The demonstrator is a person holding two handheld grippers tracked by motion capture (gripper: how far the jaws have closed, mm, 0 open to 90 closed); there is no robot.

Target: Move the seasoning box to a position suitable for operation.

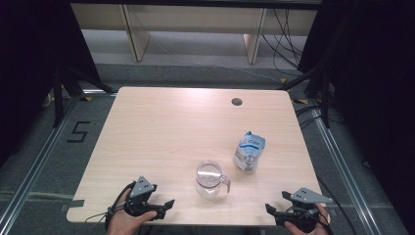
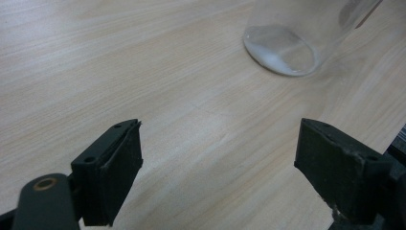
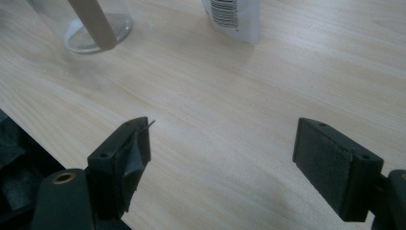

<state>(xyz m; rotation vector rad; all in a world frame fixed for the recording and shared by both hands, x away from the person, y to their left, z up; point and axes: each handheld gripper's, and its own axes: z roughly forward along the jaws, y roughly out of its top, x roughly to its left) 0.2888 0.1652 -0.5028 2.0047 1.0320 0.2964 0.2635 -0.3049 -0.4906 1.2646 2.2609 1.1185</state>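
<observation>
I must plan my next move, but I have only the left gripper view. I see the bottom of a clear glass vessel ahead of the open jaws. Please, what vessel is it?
Observer: In the high view it is a clear measuring jug with a handle that points to the person's right.
Operator: Is another thing near it?
Observer: Yes, a white and blue pouch stands on the table beyond the jug, to its right, apart from it.
Operator: Where is the right gripper?
Observer: The right gripper sits at the near right corner of the table, jaws open, holding nothing.
</observation>
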